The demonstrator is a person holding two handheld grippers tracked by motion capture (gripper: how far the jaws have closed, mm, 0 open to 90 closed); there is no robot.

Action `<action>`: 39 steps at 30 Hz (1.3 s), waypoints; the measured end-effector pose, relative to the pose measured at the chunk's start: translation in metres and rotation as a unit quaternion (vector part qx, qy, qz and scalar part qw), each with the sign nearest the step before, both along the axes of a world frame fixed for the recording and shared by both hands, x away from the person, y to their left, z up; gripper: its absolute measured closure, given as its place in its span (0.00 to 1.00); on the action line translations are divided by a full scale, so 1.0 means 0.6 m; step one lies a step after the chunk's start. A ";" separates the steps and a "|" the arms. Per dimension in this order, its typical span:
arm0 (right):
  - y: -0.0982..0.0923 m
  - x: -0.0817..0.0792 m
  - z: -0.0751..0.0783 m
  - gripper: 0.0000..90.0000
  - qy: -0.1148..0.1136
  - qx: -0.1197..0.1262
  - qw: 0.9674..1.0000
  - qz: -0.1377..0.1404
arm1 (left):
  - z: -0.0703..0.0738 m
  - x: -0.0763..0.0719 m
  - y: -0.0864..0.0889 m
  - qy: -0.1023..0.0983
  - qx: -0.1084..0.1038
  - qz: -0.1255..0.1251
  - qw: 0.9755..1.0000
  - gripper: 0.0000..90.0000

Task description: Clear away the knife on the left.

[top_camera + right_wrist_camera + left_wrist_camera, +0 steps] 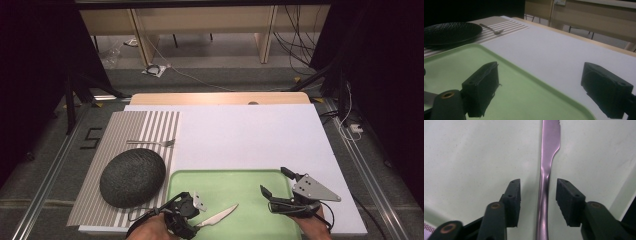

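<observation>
Steel knife point(543, 195) lies flat on the green tray point(240, 180), handle between the left tongs point(537, 202), blade running straight ahead to twelve o'clock in the left gripper view. Both pads stand clear of it, so the grip is released. Right tongs point(276, 182) hover spread and empty at three o'clock, farther off. Tray rim sits close by; plate point(132, 176) waits at ten o'clock.

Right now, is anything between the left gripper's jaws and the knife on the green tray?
Nothing visible. The knife lies on the green tray, its handle between the left gripper's jaws, with bare tray in the gap on each side. The pads are off it.
</observation>
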State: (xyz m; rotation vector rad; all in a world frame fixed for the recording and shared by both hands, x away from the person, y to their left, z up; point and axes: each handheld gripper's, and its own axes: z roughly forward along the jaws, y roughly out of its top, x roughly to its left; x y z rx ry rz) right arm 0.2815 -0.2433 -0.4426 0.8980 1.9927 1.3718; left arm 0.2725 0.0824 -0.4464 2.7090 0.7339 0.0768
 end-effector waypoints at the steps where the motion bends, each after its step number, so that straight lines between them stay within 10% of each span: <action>1: 0.000 0.000 0.000 0.17 -0.001 0.002 1.000 -0.001 | 0.000 0.000 0.000 -0.002 -0.004 0.000 1.000 0.64; 16: 0.000 0.000 0.000 0.17 0.000 0.001 1.000 -0.001 | -0.014 -0.016 -0.026 -0.015 -0.019 -0.055 0.998 0.99; 39: 0.000 0.000 0.000 0.17 -0.001 0.002 1.000 0.001 | -0.024 0.008 -0.001 -0.037 -0.029 -0.027 0.999 0.99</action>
